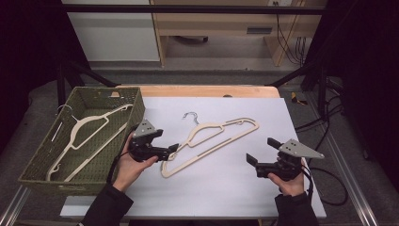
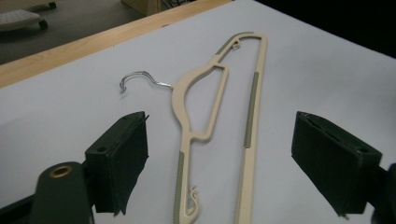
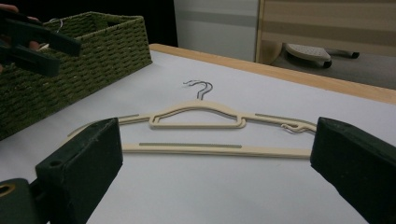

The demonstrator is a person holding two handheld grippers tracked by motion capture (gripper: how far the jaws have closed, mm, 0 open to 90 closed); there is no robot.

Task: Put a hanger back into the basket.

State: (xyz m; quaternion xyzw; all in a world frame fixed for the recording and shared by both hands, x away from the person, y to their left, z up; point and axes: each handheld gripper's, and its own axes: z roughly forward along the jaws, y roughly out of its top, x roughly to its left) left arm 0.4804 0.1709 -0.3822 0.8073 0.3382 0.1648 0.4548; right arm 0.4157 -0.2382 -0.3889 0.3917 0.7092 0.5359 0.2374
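Now, with your left gripper (image 1: 173, 148) spread wide and empty at the lower-left end of the cream plastic hanger with the wire hook (image 1: 210, 138), which lies flat on the white sheet just right of the green woven basket (image 1: 43, 160), bring the jaws down squarely over the shoulder bar near its end and pinch only once both pads straddle it. Your right gripper (image 1: 261, 151), also spread and empty, waits right of the hanger; lift high enough to clear the basket's near wall, mind the cream hanger (image 1: 82, 136) already inside.
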